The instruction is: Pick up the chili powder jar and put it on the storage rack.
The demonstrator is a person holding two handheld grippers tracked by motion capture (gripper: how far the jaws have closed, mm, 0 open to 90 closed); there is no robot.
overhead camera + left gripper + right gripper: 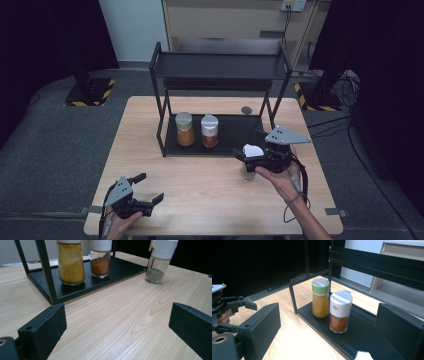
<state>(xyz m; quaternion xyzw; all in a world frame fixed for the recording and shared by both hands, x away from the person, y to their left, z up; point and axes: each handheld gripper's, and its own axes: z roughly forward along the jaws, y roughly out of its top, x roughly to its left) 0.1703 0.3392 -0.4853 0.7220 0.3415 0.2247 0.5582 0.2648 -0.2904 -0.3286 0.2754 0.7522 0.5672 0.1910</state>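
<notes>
Wooden table (pixel 210 195) carries a black two-tier rack (pixel 220 75); its bottom shelf has a yellow spice jar (pixel 185 129) beside a red spice jar (pixel 209 131). Right gripper (pixel 243 152) hangs wide open over a white-capped shaker (pixel 160 261) standing just off the rack, gripping nothing. Left gripper (pixel 150 189) wide open, empty, near front-left edge.

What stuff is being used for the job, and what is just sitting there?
In the job:
- right claw, open
- grey-powder jar, on the table by that claw
- black rack

Just sitting:
- yellow-spice jar and red-spice jar, both on the rack's bottom shelf
- dark round disc
- left claw, open
</notes>
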